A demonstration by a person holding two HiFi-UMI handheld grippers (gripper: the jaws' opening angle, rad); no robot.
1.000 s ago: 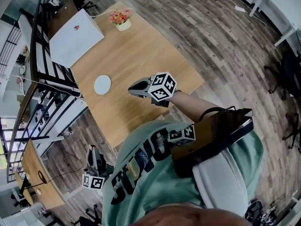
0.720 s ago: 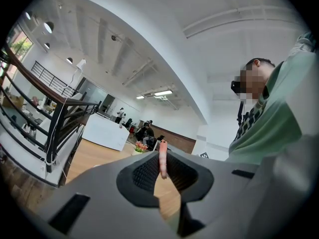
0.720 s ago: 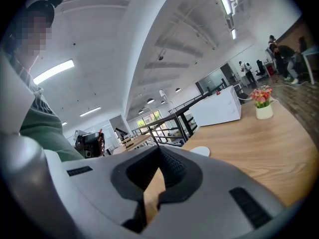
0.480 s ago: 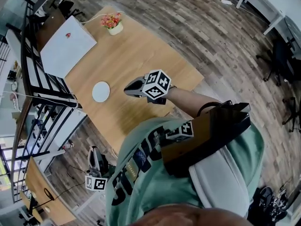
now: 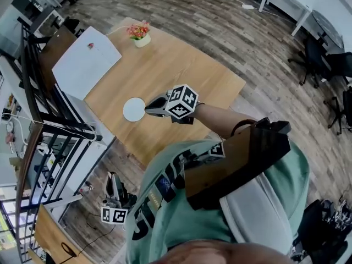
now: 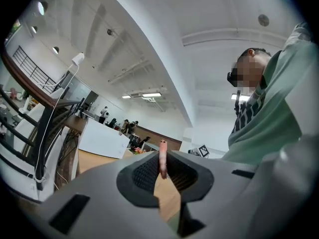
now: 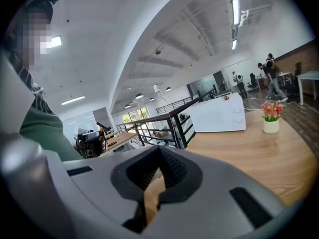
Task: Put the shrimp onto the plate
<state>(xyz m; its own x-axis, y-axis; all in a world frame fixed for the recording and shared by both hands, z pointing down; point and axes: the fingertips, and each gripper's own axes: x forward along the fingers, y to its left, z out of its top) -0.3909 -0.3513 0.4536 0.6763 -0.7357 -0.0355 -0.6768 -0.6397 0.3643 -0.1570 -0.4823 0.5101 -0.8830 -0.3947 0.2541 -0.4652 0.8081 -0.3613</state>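
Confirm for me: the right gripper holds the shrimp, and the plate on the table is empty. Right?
Not quite. The shrimp is pinched in the left gripper, as the left gripper view shows; the right gripper has nothing between its jaws. The plate on the table is indeed empty.

Right tool [image 7: 159,150]: grey plastic body with black ribbed pads; tips meet with nothing between them, and a sliver of wood shows lower in the slit.
Tabletop [image 7: 249,153]: light wood, stretching ahead and to the right.
White box [image 7: 219,114]: large and flat-sided, at the far edge.
Flower pot [image 7: 271,118]: small and white with pink blooms, right of the box and apart from it.
Railing [image 7: 172,121]: black metal, beyond the tabletop's left side.
Green garment [image 7: 42,128]: on the person at the left.
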